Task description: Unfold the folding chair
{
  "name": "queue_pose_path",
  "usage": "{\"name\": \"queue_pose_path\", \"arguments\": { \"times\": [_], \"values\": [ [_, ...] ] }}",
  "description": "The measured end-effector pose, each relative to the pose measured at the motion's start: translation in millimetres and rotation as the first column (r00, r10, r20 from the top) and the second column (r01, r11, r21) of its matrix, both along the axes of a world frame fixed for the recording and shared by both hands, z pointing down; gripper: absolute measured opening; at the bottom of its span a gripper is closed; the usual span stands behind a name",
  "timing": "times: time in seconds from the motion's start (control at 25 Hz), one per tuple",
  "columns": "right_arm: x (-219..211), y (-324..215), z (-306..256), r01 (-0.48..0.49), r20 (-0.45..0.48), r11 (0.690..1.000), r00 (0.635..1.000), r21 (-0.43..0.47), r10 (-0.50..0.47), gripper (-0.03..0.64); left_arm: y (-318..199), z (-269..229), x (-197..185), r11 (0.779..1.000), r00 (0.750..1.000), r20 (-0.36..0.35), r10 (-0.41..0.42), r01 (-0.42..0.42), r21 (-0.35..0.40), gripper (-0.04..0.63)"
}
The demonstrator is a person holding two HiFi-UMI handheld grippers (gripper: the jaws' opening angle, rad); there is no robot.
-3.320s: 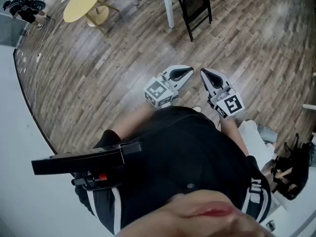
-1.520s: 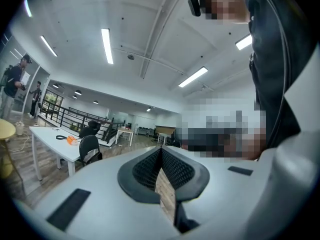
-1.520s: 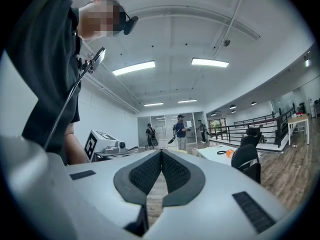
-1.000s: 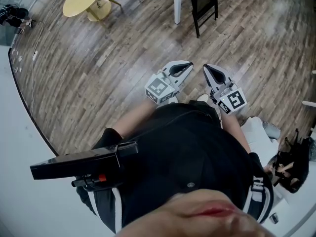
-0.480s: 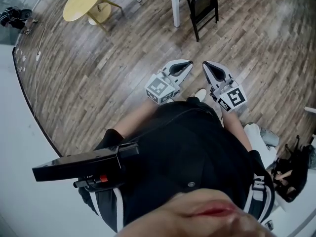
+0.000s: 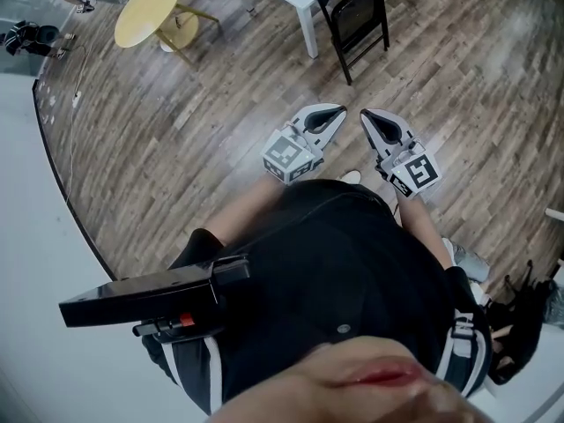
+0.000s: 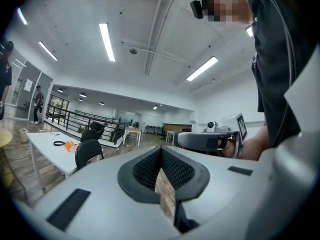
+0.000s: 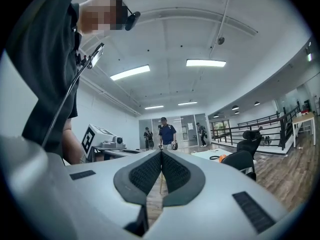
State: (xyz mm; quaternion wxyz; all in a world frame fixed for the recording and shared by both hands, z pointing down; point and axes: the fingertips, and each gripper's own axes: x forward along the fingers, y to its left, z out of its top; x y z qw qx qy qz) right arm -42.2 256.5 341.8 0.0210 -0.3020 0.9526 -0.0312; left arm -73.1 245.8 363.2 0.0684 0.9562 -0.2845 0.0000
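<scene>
The black folding chair (image 6: 354, 14) stands upright on the wooden floor beside a white table's leg (image 6: 307, 26), some way ahead of both grippers. It also shows as a dark rounded back in the left gripper view (image 7: 88, 153) and the right gripper view (image 8: 240, 161). My left gripper (image 6: 335, 115) and right gripper (image 6: 367, 116) are held level, side by side in front of my body, pointing toward the chair. The jaws of both are shut with nothing between them (image 7: 161, 150) (image 8: 161, 153). Neither gripper touches the chair.
A round yellow table (image 6: 150, 9) stands at the far left. The white table (image 7: 49, 147) carries an orange item and a cable. Black bags (image 6: 520, 324) lie on the floor at the right. Several people (image 8: 167, 132) stand far off by a glass wall.
The chair and white table have come a little nearer and lower in the head view as I move over the floor. Both grippers stay shut and side by side.
</scene>
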Motion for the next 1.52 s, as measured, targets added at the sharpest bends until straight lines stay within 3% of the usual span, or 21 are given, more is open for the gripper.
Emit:
{"name": "queue_pose_path", "arguments": {
  "times": [0.36,0.68,1.52],
  "values": [
    [26.7,-32.7,4.7,0.038,0.022,0.999,0.999,-0.007,-0.038,0.008,-30.4,4.3,32.2,1.000,0.999,0.038,-0.030,0.030,-0.007,0.003],
    [18.2,-79.3,13.3,0.020,0.015,1.000,1.000,-0.017,-0.019,0.008,-76.3,12.6,29.9,1.000,0.999,0.038,0.000,0.000,-0.005,0.003],
    [-54.4,-249.4,17.2,-0.181,-0.047,0.983,0.983,-0.043,0.179,0.008,-241.6,14.9,-47.2,0.986,0.985,-0.017,0.169,-0.170,-0.001,0.005]
  ]
}}
